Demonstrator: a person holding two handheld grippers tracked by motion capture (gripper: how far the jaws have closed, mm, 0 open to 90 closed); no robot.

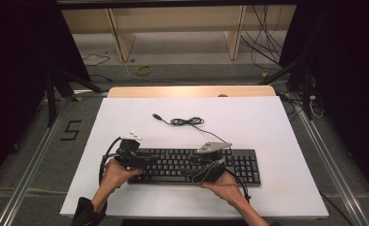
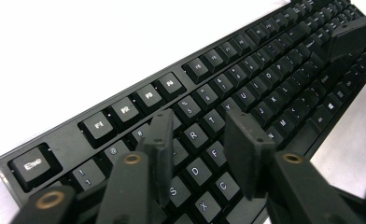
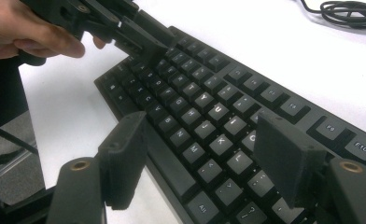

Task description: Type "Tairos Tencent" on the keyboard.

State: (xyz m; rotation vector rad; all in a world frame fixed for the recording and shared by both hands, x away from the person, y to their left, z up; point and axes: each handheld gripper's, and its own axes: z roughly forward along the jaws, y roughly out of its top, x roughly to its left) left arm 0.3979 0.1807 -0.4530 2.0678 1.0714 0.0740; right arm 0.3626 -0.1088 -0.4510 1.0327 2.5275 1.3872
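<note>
Lab: black curtains (image 1: 18, 56), aluminium rails (image 1: 29, 167)

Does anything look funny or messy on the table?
Only the keyboard's cable: it lies loosely bunched on the white table, its plug connected to nothing. No keys look missing or broken.

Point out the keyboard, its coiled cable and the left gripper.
keyboard (image 1: 248, 165), high view, on its number pad.
coiled cable (image 1: 186, 121), high view, on the bundled loops.
left gripper (image 2: 202, 140), left gripper view, midway between its fingertips.

Black keyboard (image 1: 192, 165) flat on white table's near half
</note>
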